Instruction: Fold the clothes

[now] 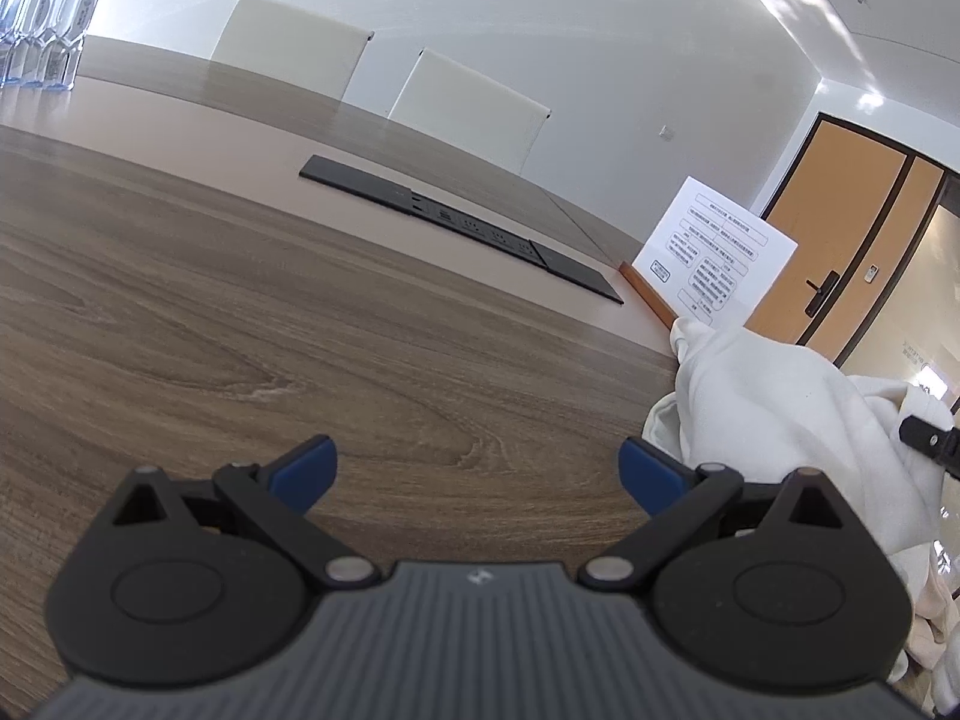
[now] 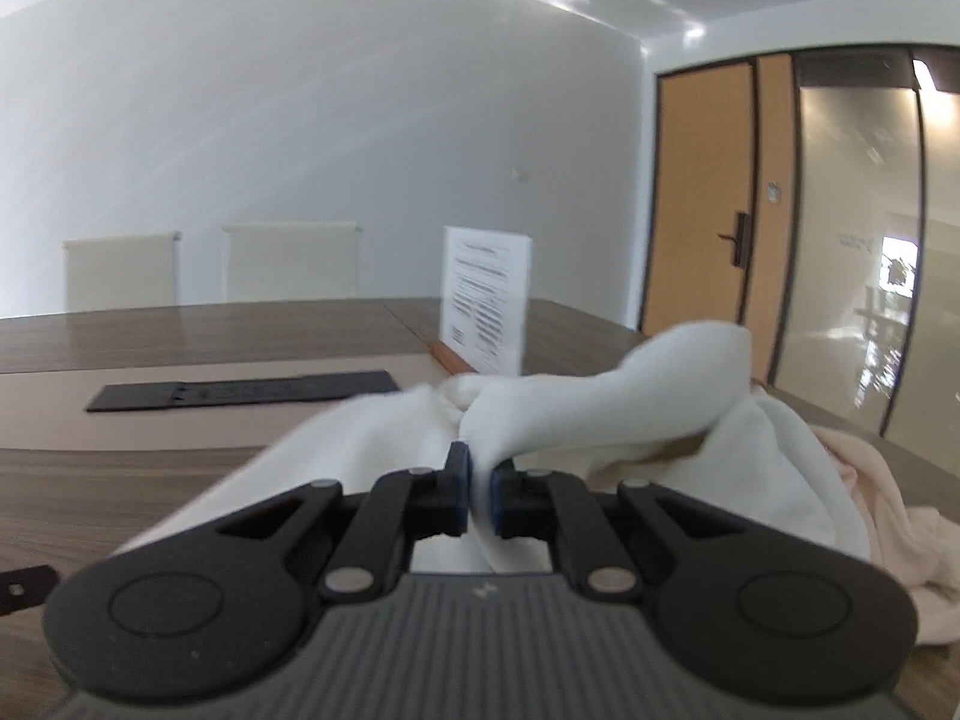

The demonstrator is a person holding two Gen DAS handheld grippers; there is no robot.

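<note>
Your left gripper (image 1: 477,471) hangs with its fingers (image 1: 306,468) spread wide and nothing between them, only bare wooden surface (image 1: 240,312) ahead. The white garment (image 1: 774,408) lies off to that gripper's right, bunched near the surface's edge and just beside the right-hand blue pad, not between the two. So from the left side the cloth is a sideways reach, not a forward one.

Your right gripper (image 2: 477,480) is the one on the cloth: its fingers are clenched on a fold of the white garment (image 2: 600,396), which rises in a crumpled ridge running away from the pads toward the right, over a pale pink garment (image 2: 870,480) beneath. The right hand is plainly the nearer. I judge the next move turns on bringing the left gripper rightward to a free edge, so the garment can be spread between both.
</note>
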